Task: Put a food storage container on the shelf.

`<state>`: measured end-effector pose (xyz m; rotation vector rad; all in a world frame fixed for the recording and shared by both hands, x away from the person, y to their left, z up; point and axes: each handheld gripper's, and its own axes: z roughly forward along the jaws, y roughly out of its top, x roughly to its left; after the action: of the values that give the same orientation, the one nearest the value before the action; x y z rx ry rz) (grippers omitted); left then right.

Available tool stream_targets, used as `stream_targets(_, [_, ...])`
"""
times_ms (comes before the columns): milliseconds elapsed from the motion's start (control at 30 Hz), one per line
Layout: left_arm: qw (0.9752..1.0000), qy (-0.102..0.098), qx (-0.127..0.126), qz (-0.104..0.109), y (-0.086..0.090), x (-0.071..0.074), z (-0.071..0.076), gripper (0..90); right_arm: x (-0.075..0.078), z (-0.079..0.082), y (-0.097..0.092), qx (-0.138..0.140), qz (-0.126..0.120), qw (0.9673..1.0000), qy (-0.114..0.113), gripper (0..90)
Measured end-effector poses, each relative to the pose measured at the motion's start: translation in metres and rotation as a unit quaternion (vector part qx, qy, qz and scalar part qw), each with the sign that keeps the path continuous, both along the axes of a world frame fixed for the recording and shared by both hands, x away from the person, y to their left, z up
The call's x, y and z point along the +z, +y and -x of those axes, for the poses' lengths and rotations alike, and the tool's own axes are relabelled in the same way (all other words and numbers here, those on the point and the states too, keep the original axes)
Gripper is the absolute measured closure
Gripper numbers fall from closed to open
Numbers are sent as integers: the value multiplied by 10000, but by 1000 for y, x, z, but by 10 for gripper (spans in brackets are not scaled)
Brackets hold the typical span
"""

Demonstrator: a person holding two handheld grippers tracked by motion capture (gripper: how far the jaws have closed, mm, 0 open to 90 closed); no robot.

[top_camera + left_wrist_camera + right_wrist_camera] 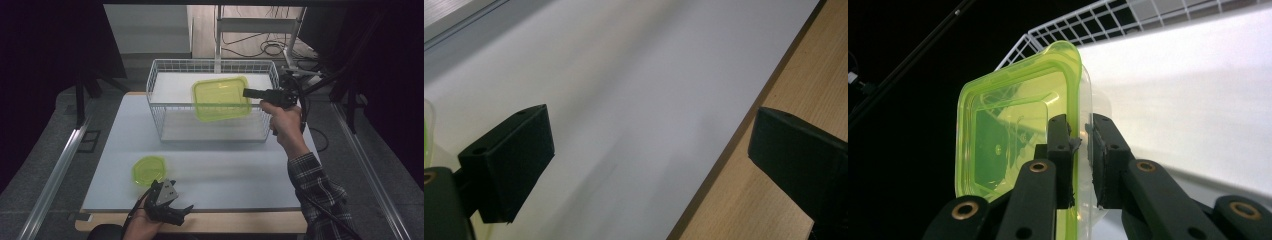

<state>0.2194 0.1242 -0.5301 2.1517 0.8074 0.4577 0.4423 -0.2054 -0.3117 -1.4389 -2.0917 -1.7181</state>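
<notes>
A rectangular clear box with a lime-green lid [221, 98] hangs tilted over the white wire basket [159, 86]. My right gripper [248, 92] is shut on the box's right edge. In the right gripper view the jaws pinch the rim of the green-lidded box [1013, 130] at my right gripper [1082, 137], with the wire basket [1083, 22] behind. A small round green-lidded container [148, 169] sits on the white table near its front left. My left gripper [182, 215] rests low at the table's front edge, open, with nothing between its jaws [649, 150].
The white table top [225, 175] ends in a bare wooden strip [240, 222] along the front, also the wooden strip [749, 200] in the left gripper view. Metal rails run down both sides. Cables and a stand lie beyond the basket.
</notes>
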Motion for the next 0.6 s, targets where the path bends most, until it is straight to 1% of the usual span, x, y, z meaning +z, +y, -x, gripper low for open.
stream_targets(300, [10000,-5,-11,6,0,0,0,45,10,-17,7,-233,-4,9997,-71,801])
stream_targets(433, [10000,3,-14,10,0,0,1,45,11,-25,13,-333,76,9994,-82,801])
stream_targets(600, [10000,7,-22,8,0,0,1,45,9,-35,19,-465,108,9989,-38,800])
